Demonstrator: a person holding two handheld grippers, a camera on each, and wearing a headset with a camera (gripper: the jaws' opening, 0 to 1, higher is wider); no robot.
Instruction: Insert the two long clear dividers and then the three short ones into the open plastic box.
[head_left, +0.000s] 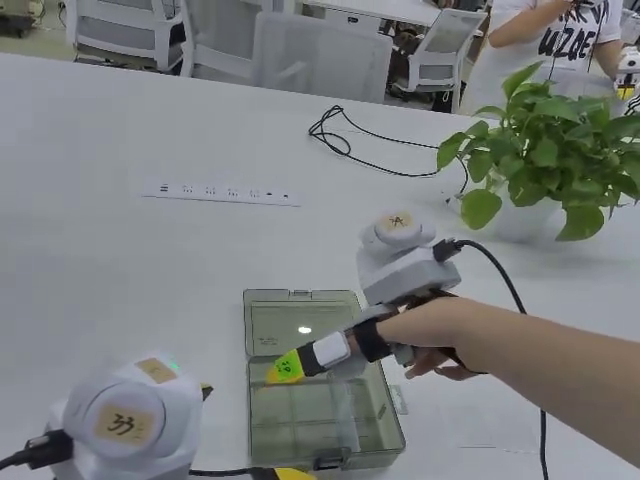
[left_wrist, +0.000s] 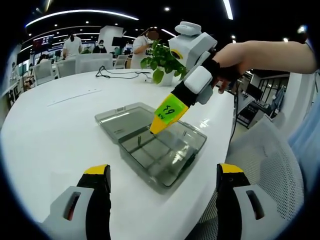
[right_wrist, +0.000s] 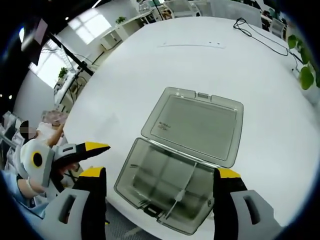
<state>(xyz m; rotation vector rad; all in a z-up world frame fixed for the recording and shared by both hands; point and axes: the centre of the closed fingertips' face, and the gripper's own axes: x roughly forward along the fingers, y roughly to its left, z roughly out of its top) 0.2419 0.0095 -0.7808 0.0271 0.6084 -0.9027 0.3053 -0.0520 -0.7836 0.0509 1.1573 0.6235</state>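
Observation:
The open smoky plastic box (head_left: 392, 420) lies on the white table, its lid (head_left: 300, 320) folded flat behind it. Clear dividers stand inside it as a grid (right_wrist: 165, 175), and one clear strip (right_wrist: 184, 189) lies slanted across the compartments. My right gripper (right_wrist: 160, 175) hovers open above the box, nothing between its fingers; in the head view its yellow tip (head_left: 285, 368) points down-left over the hinge side. My left gripper (left_wrist: 163, 172) is open and empty just short of the box (left_wrist: 200, 139), low at the table's near edge (head_left: 238, 434).
A white power strip (head_left: 220, 191) lies farther back on the table, a black cable (head_left: 340, 140) loops beyond it, and a potted plant (head_left: 550, 150) stands at the right. Chairs and a person are behind the table. Bare tabletop surrounds the box.

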